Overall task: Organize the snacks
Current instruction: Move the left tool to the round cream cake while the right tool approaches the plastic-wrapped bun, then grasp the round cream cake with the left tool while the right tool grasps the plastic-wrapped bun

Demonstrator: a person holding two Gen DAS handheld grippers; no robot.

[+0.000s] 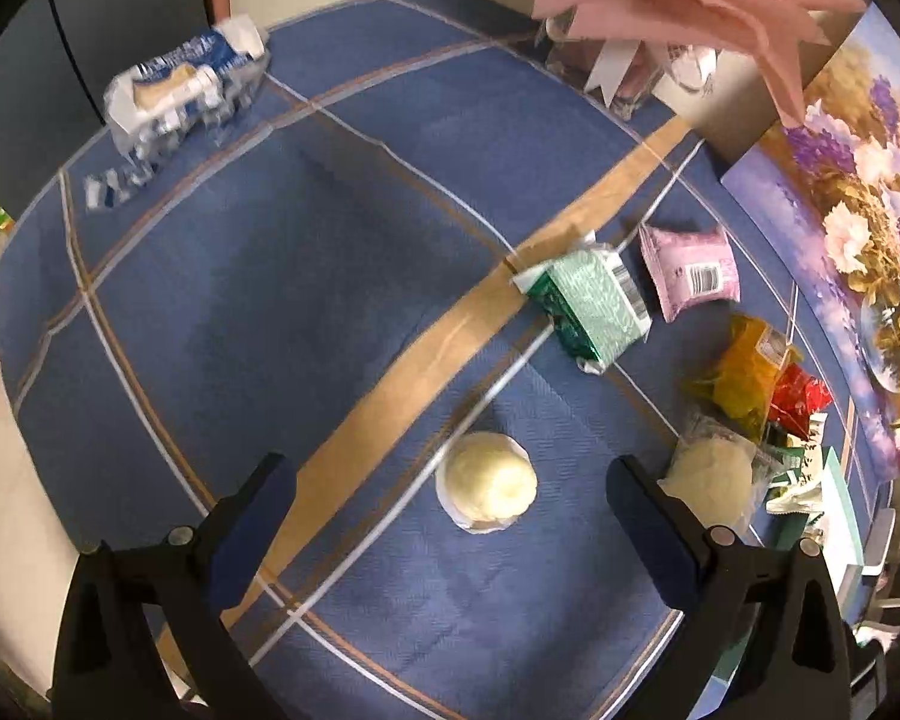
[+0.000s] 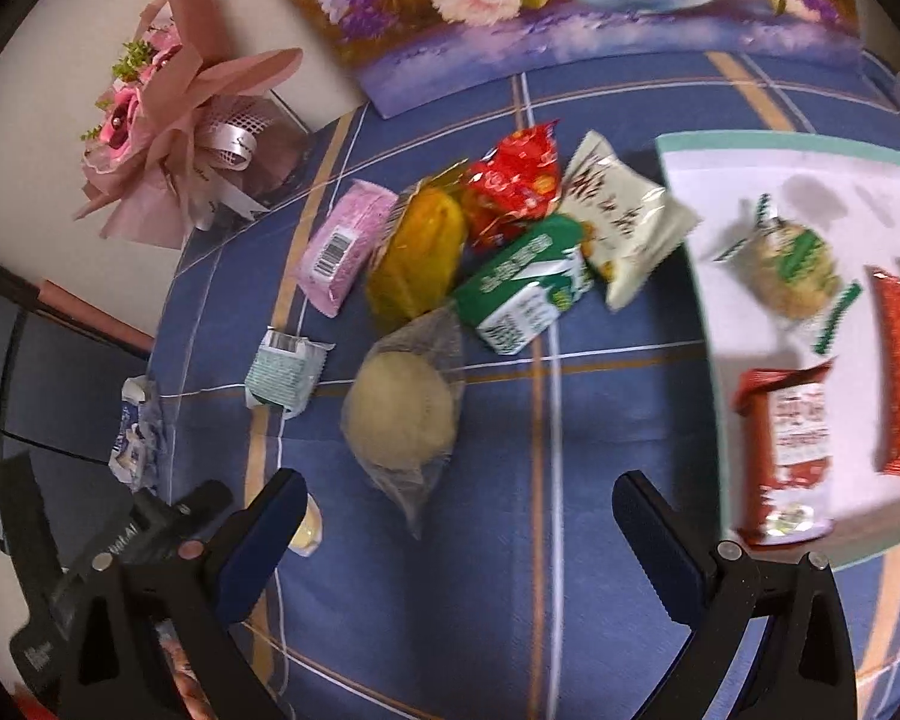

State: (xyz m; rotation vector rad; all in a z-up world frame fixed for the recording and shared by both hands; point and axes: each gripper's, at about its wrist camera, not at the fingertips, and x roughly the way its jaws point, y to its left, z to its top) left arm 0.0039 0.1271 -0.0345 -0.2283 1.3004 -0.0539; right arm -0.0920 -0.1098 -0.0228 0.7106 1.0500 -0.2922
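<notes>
Snacks lie on a blue checked tablecloth (image 1: 270, 300). In the left wrist view a pale round bun (image 1: 486, 482) lies between the open jaws of my left gripper (image 1: 450, 510); a second wrapped bun (image 1: 711, 477), a green packet (image 1: 588, 306) and a pink packet (image 1: 690, 279) lie beyond. In the right wrist view my right gripper (image 2: 459, 516) is open and empty just short of the wrapped bun (image 2: 399, 414). Behind it are a green carton (image 2: 522, 294), orange (image 2: 417, 252), red (image 2: 513, 180), white (image 2: 624, 210) and pink (image 2: 345, 243) packets. A white tray (image 2: 726, 180) at right holds several snacks.
A flower painting (image 2: 510, 18) leans at the table's back. A pink bouquet (image 2: 174, 120) stands at the back left. A blue-white wrapper (image 1: 180, 90) lies at the far corner in the left view. The left gripper's black body (image 2: 108, 546) shows at lower left in the right view.
</notes>
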